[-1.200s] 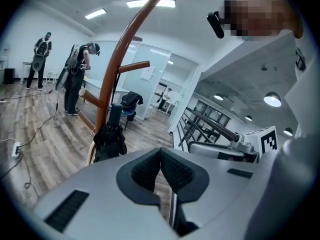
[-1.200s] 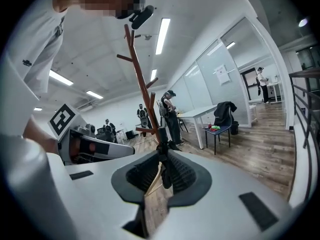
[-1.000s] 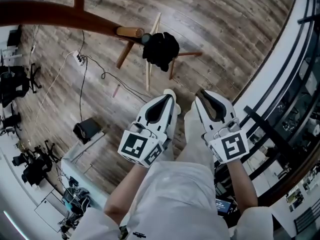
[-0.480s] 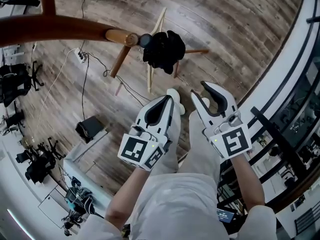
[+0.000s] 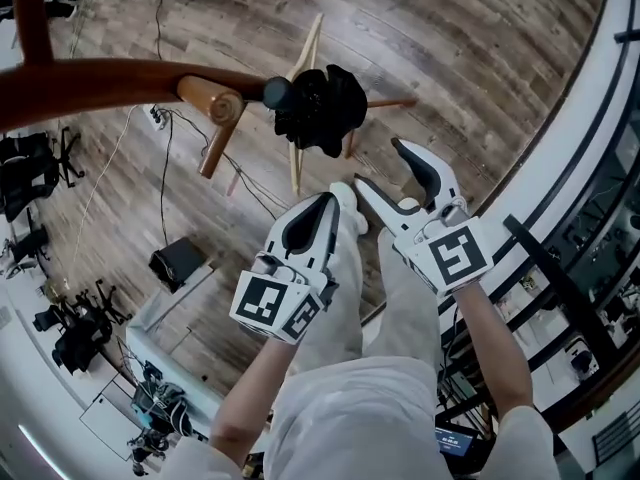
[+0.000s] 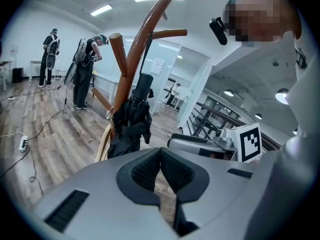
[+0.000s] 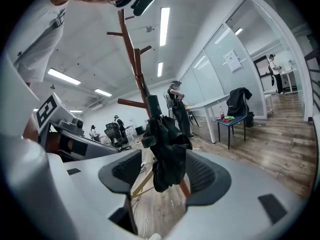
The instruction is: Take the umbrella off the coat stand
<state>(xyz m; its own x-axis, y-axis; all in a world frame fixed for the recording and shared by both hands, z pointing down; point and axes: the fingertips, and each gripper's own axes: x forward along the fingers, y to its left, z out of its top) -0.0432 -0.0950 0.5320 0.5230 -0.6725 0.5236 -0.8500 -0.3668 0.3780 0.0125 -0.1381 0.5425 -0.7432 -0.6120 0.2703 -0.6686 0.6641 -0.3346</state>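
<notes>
Jaws of the right gripper (image 5: 378, 163) were opening, the black umbrella (image 7: 167, 154) framed between them but apparently short of the pads. Left gripper (image 6: 160, 153) jaws were closed on nothing. Folded, the umbrella hung from a peg of the wooden coat stand (image 5: 120, 78), ahead of both grippers.

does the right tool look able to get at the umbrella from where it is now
Probably yes. The right tool has its jaws opening with nothing between them, and the umbrella hangs on the coat stand straight ahead of them, apart from the pads, with nothing showing in the gap.
</notes>
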